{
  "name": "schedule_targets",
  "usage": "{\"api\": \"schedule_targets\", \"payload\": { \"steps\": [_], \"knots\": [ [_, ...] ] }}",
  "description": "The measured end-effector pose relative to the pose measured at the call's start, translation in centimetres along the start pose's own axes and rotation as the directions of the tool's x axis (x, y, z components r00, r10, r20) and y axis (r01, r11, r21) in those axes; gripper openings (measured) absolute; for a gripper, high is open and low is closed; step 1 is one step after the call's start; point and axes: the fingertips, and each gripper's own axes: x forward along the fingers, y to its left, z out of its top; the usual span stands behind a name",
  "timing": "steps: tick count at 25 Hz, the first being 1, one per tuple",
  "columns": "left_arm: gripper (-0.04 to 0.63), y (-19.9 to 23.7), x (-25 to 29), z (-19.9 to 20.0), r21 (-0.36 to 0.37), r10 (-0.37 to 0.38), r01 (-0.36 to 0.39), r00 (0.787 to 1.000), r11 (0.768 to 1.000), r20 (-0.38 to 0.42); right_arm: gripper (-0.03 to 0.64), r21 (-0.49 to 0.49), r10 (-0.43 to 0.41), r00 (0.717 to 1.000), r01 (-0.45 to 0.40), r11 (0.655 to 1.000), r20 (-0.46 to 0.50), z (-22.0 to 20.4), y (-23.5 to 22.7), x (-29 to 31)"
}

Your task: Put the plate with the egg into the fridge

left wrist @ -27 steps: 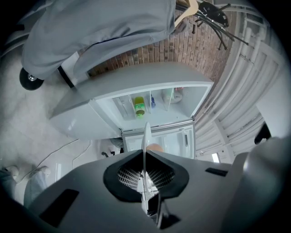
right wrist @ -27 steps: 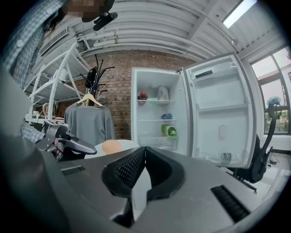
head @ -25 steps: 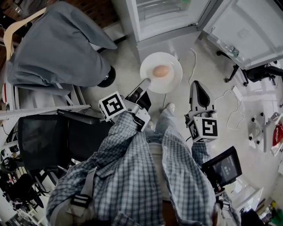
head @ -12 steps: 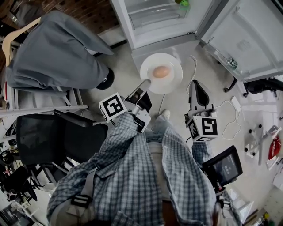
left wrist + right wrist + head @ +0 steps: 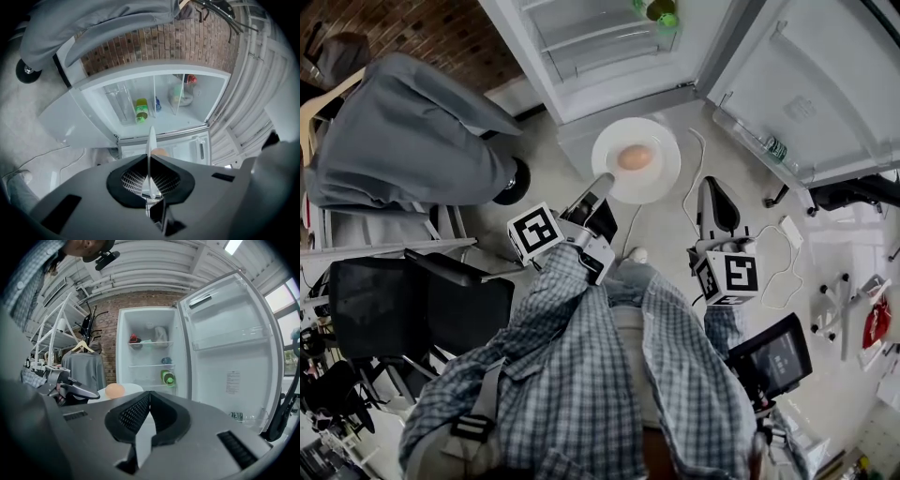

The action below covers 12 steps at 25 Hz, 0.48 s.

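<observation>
Big white fridge [image 5: 600, 56] is standing wide open, with its door [image 5: 806, 84] swung right out to the right side. Left of it a large grey jacket [image 5: 403, 131] hangs on a wooden hanger, and below that in the head view there's a black mesh office chair [image 5: 412, 309].

Left tongs [image 5: 605, 180] are pinching the near rim of a round white plate [image 5: 661, 141]. In the left gripper view the plate shows edge-on as a thin white sliver clamped between the two jaws. The plate is up in the air, about level, just in front of the lower front edge of the fridge and not inside it. Right tongs [image 5: 149, 397] sit off to the right, apart from the plate, jaws pressed together with the tips touching.

The pale brown egg [image 5: 635, 157] lies roughly in the middle of the plate. Smallest bit: a bottle with a bright green cap [image 5: 167, 378] on one of the fridge shelves, toward the shelf's right edge.
</observation>
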Motion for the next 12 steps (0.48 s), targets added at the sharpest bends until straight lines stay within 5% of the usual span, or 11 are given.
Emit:
{"api": "schedule_targets", "payload": {
  "steps": [12],
  "knots": [
    [0.017,-0.5,3.5,0.5,0.027,-0.004,0.003,0.998,1.0,0.065,0.008,0.013,0.031,1.0,-0.031,0.999,0.005,0.2,-4.3,1.5]
  ]
}}
